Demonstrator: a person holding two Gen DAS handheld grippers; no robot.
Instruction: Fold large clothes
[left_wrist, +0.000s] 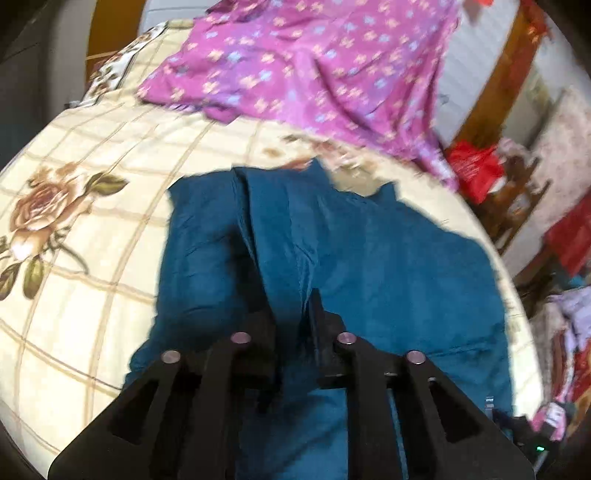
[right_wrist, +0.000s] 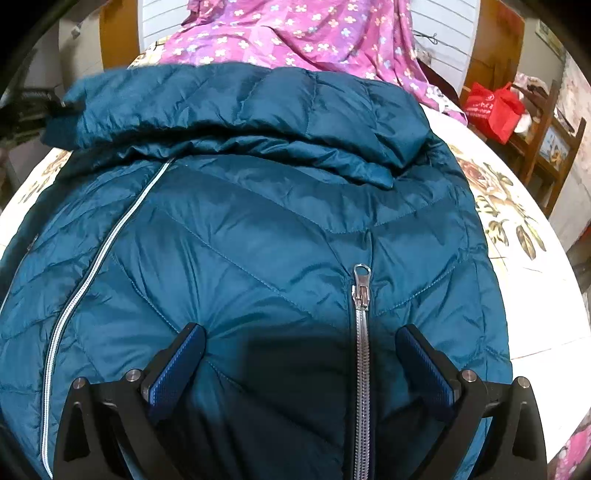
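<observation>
Jacket: teal, quilted, shiny; left tool pinching fold.

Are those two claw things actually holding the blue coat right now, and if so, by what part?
The left gripper pinches a fold of the blue jacket. The right gripper stands open over it, gripping nothing.

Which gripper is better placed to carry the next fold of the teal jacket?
Left. The left gripper is shut on a fold of the teal puffer jacket; the right gripper stands open, pads resting on it.
</observation>
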